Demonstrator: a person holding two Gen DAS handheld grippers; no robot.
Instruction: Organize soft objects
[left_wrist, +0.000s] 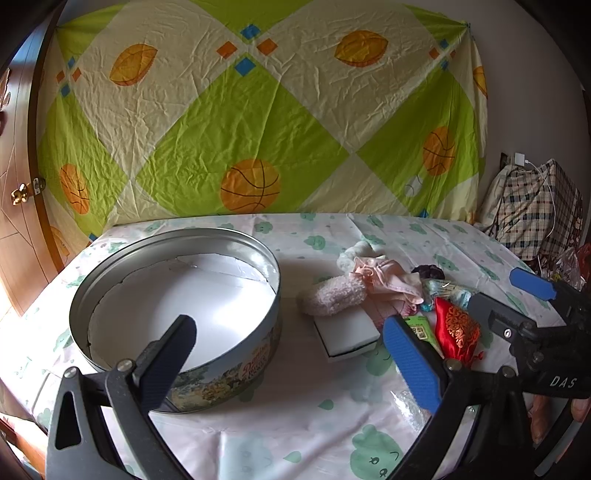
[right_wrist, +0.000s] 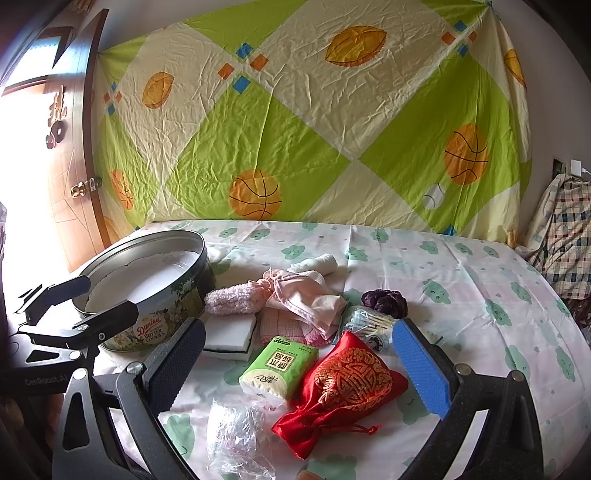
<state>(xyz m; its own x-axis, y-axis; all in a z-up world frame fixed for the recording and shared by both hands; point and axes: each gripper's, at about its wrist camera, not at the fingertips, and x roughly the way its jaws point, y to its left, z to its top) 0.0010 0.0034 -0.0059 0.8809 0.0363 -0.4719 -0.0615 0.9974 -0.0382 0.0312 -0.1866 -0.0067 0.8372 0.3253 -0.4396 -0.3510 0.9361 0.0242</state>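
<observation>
A round Danisa cookie tin (left_wrist: 173, 295) (right_wrist: 147, 291) stands open and empty on the left of the table. Right of it lies a pile of soft things: a fluffy pink sock (right_wrist: 232, 297), pink cloth (right_wrist: 306, 299), a white sponge (right_wrist: 231, 334), a green tissue pack (right_wrist: 279, 365), a red embroidered pouch (right_wrist: 343, 391), a purple scrunchie (right_wrist: 384, 301) and clear plastic (right_wrist: 236, 439). My left gripper (left_wrist: 291, 358) is open and empty, its left finger over the tin's near rim. My right gripper (right_wrist: 306, 369) is open and empty, spread around the tissue pack and pouch; it also shows in the left wrist view (left_wrist: 517, 291).
The table wears a white cloth with green prints (right_wrist: 461, 280). A green and cream sheet (right_wrist: 295, 129) hangs behind it. A wooden door (right_wrist: 70, 177) is at the left. A plaid bag (left_wrist: 535, 210) sits at the right edge.
</observation>
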